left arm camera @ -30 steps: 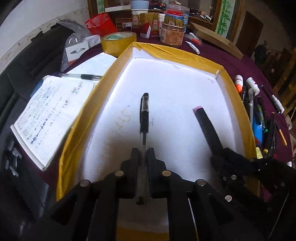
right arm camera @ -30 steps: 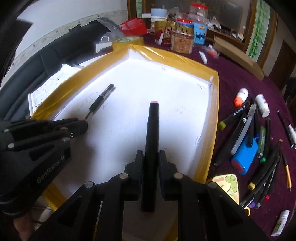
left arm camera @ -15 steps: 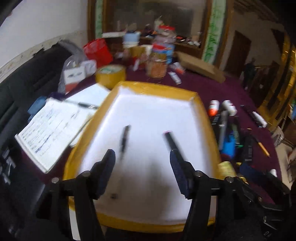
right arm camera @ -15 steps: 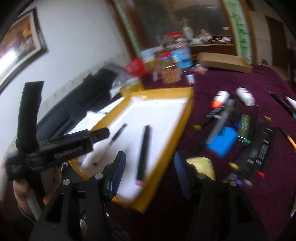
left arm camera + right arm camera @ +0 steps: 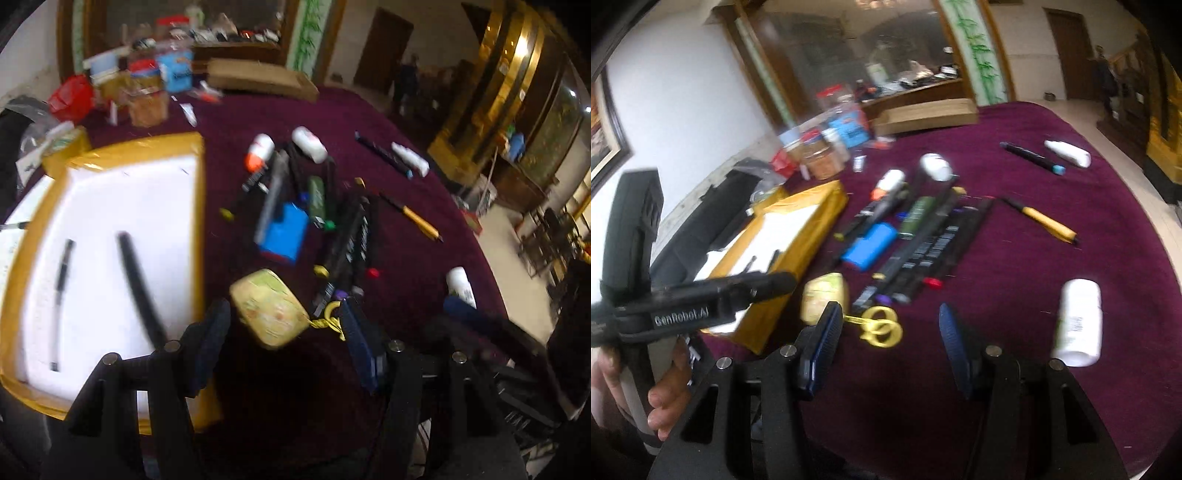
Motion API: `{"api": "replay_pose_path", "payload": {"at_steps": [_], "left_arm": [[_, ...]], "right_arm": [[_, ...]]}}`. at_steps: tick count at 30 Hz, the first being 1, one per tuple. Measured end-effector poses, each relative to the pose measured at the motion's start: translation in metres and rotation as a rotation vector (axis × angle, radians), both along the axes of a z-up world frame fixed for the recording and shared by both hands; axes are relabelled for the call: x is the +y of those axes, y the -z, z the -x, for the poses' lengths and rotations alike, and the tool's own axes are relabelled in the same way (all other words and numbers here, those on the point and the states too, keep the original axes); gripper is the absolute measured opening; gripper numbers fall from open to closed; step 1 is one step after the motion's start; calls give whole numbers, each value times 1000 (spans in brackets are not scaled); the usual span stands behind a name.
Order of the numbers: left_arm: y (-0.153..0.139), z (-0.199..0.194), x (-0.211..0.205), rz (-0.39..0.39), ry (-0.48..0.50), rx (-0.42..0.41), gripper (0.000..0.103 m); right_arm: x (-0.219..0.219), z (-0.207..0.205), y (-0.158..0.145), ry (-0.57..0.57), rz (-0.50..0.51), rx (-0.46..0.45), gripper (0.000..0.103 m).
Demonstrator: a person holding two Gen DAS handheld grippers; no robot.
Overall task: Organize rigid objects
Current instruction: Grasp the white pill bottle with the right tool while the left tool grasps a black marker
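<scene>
Covering the table, maroon cloth (image 5: 1015,229) w/ blurry, prob. pens (image 5: 923,236); both grippers (image 5: 284,332) (image 5: 890,332) released, empty.

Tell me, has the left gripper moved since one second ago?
Yes. The left gripper, open now, swung right off the yellow tray, leaving the thin pen inside.

tablecloth (image 5: 258,122): deep maroon
shallow cardboard tray (image 5: 201,177): yellow-taped rim, white floor
flat rectangular case (image 5: 284,236): bright blue
scissors (image 5: 881,326): yellow handles
</scene>
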State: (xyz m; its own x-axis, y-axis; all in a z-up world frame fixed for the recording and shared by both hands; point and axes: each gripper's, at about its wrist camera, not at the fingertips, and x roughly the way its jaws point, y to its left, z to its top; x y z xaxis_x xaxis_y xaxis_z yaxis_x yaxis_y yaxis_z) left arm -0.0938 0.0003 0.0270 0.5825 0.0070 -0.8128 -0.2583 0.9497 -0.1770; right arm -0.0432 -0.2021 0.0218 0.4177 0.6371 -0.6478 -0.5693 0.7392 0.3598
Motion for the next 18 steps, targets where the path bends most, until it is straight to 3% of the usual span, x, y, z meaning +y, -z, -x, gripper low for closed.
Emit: {"api": "replay_pose_path", "payload": {"at_steps": [5, 8, 12, 15, 16, 18], "left_arm": [[12, -20, -25, -73, 44, 54, 60], [17, -33, -35, -123, 85, 69, 60], [26, -51, -41, -159, 122, 86, 59], [39, -65, -40, -160, 151, 139, 47], [42, -67, -40, -159, 160, 150, 38], [47, -70, -40, -145, 168, 155, 33]], "right_arm": [[-40, -28, 8, 165, 18, 42, 47], [-62, -45, 16, 244, 21, 83, 37], [-80, -54, 24, 338, 68, 86, 33], [-80, -60, 32, 327, 81, 123, 33], [-79, -61, 34, 327, 95, 125, 33], [-74, -62, 41, 339, 139, 129, 32]]}}
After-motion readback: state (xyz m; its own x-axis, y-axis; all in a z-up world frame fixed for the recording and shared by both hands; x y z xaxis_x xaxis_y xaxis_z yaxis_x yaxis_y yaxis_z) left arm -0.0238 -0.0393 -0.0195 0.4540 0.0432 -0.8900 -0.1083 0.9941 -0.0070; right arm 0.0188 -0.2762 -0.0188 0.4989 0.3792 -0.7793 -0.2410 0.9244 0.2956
